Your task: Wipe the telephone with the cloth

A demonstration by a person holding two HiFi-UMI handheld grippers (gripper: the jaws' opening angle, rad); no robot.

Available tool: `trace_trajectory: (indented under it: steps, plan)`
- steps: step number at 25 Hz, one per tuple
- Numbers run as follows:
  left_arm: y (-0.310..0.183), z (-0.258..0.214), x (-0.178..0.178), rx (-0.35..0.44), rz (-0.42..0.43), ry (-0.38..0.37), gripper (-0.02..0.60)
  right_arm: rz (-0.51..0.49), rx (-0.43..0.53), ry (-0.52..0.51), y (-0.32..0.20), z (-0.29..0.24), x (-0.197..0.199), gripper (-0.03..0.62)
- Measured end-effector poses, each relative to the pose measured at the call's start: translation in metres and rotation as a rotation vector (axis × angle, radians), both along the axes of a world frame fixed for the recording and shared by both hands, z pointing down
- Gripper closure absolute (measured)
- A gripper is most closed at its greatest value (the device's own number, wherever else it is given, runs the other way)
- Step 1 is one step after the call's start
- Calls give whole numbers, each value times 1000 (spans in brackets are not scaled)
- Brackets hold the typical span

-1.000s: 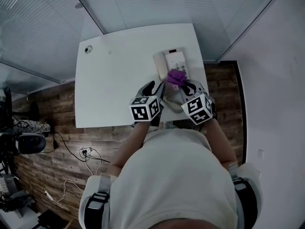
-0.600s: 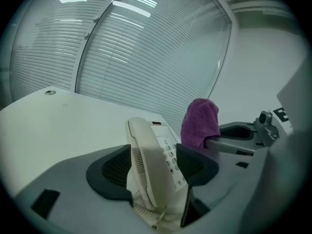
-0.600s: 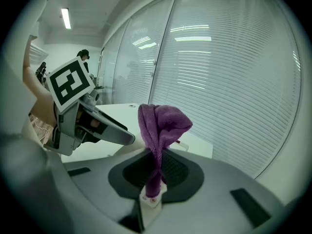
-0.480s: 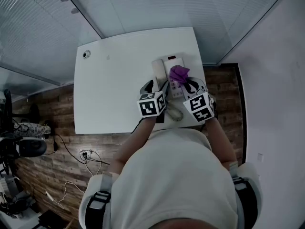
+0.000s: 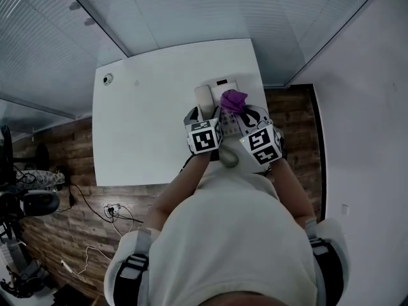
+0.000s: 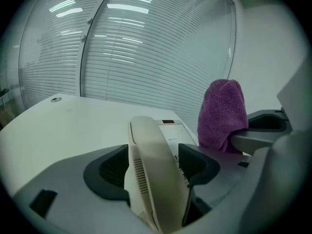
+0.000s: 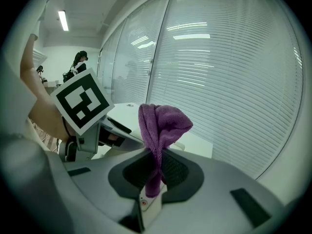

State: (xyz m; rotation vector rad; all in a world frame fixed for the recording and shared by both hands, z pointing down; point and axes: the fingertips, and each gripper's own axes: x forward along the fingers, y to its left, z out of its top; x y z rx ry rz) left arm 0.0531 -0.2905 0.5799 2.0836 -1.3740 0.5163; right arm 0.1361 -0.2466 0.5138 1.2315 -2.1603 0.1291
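**Left tongs (image 6: 155, 165) spread round the handset (image 6: 157, 189), right tongs (image 7: 155, 174) clenched on the cloth (image 7: 162, 123)**

From the head view, the telephone (image 5: 223, 87) sat on the white counter (image 5: 146, 126), and both tongs reached over the telephone's near side. The left tongs were at its left edge, where the handset lay. The right tongs were beside them, with the purple cloth bunched above the telephone's keypad. A coiled cord (image 5: 229, 159) lay just on the person's side of the telephone.

In the left gripper view, the jaws had just been opening and stood wide, with the cream handset running lengthwise between the dark, textured pads. I judged them released, not yet pressing. The handset looked like smooth, hard plastic, long and rounded, with a slotted grille along one side.

In the right gripper view, the jaws were pinched on a thin neck of the cloth. Its soft, looped pile swelled into a folded lump above them.

The step in hand seemed to be taking hold of the handset so the wiping could reach it. The next move would call for closing the left tongs squarely on that slick shell, then laying the cloth's loose lump against it.
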Motion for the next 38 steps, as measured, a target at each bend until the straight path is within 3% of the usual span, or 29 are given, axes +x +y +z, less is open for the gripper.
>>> trace_trajectory:
  steps: [17,29,38]
  plan:
    - [-7,6,3,8,-29,-50,304,4,-18,0,1,7,3,548]
    - [-4,-1,0,-26,-46,79,332,10,-13,3,6,5,0,548]
    - [6,-22,1,31,25,142,342,11,2,11,12,1,-9,548]
